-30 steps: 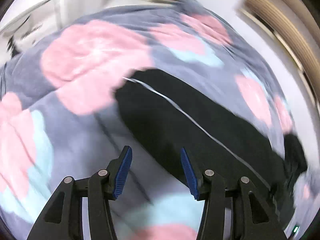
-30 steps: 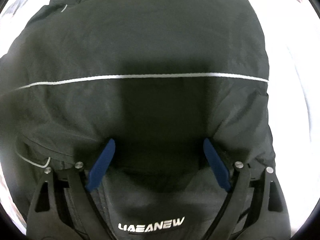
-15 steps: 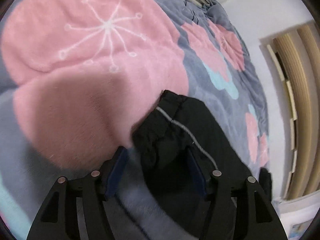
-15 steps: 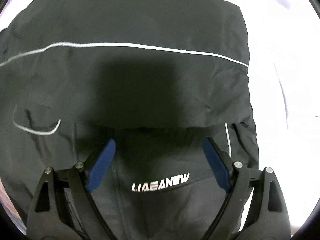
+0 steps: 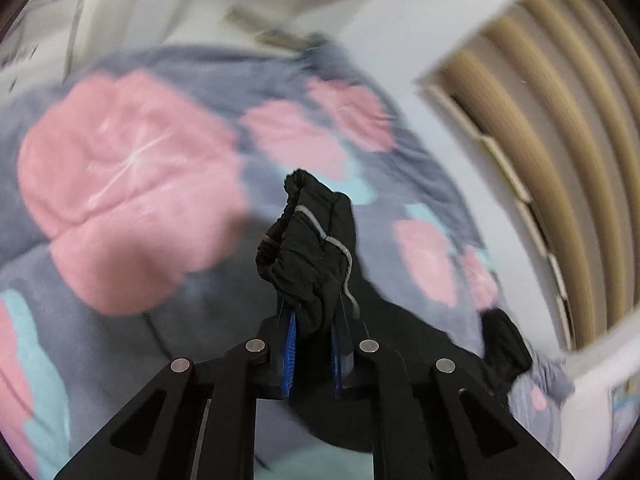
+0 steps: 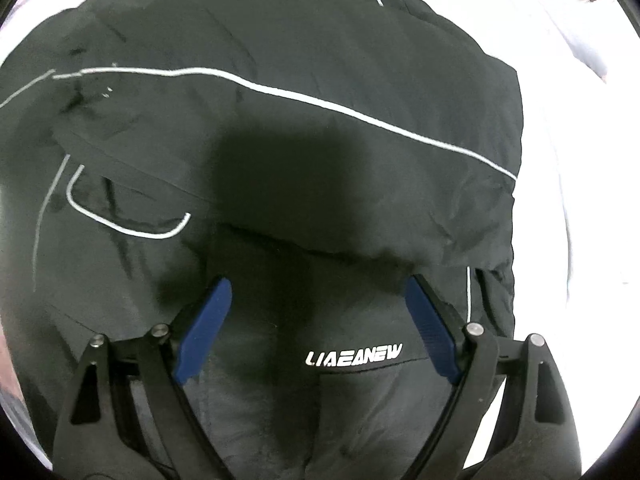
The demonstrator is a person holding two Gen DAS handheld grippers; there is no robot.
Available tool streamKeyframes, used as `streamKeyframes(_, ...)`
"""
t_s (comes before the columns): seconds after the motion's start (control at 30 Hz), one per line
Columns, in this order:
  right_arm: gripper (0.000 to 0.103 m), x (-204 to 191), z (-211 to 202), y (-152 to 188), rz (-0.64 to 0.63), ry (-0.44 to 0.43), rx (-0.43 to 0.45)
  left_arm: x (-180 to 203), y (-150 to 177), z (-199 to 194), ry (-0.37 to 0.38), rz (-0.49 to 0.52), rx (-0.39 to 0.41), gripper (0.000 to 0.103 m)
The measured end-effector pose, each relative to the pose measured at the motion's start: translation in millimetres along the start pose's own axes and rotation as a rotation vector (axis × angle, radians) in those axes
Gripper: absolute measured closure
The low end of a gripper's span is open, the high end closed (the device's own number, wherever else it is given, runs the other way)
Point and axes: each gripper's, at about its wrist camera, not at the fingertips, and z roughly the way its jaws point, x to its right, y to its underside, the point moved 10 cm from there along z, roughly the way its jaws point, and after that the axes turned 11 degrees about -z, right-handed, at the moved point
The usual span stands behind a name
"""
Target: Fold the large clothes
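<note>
A large black jacket (image 6: 304,128) with thin white piping and a white logo (image 6: 354,354) lies spread under my right gripper (image 6: 318,316), which is open and hovers close above it. My left gripper (image 5: 314,336) is shut on the jacket's sleeve cuff (image 5: 308,248) and holds it bunched above the bed. The sleeve trails back right to the rest of the jacket (image 5: 400,344).
The jacket lies on a bed with a grey blanket with pink and teal blotches (image 5: 132,184). A white wall and a tan slatted headboard (image 5: 560,152) stand at the right. Bright white bedding (image 6: 580,160) shows right of the jacket.
My left gripper closed on the sleeve cuff and lifted it off the blanket. My right gripper stayed open and drifted a little over the jacket.
</note>
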Motion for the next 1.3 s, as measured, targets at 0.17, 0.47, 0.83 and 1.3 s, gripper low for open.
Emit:
streamKeyframes(0.17, 0.017, 46.7, -19.8, 10.9, 0.045, -0.040, 0.065, 110.0, 51.7, -33.5, 0.085, 0.201, -0.011, 0.090)
streamKeyframes(0.47, 0.017, 103.7, -37.9, 48.1, 0.107, -0.044, 0.126, 287.0, 216.9, -16.1, 0.233, 0.517, -0.215, 0.090)
streamKeyframes(0.83, 0.017, 126.1, -27.2, 76.8, 0.190, -0.110, 0.105, 328.6, 449.8, 83.6, 0.154, 0.832, -0.568, 0.087)
streamKeyframes(1.3, 0.016, 71.5, -54.2, 2.4, 0.183, -0.453, 0.253, 259.6, 480.2, 35.9, 0.167, 0.698, -0.852, 0.051)
